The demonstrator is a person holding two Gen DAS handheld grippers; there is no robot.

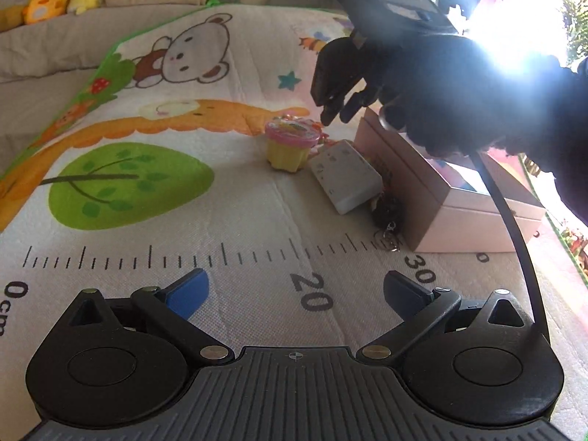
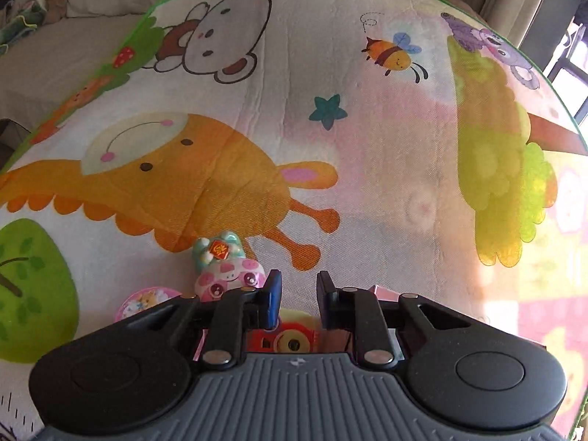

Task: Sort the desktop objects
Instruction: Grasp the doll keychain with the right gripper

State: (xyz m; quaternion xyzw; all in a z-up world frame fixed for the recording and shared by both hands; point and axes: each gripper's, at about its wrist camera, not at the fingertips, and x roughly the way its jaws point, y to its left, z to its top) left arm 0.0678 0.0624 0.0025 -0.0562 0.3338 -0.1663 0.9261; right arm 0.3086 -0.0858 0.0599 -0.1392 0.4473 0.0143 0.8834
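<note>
The left gripper [image 1: 296,290] is hovering low over the play mat [image 1: 154,191] with its jaws spread wide and nothing between them — probably parked clear so the other tool has room. The right gripper [image 2: 298,294] is hanging above the clutter beside the pink box [image 1: 441,191], jaws narrowed to a small gap, nothing visibly clamped; likely lining up a pick. The unsorted things are sitting bunched just beside the box: cupcake toy [image 1: 290,145], white power strip [image 1: 345,174], dark keychain [image 1: 386,209] touching the box wall, pink-and-white figure [image 2: 229,275] near the right fingertips. Box contents are too glare-washed to read.
</note>
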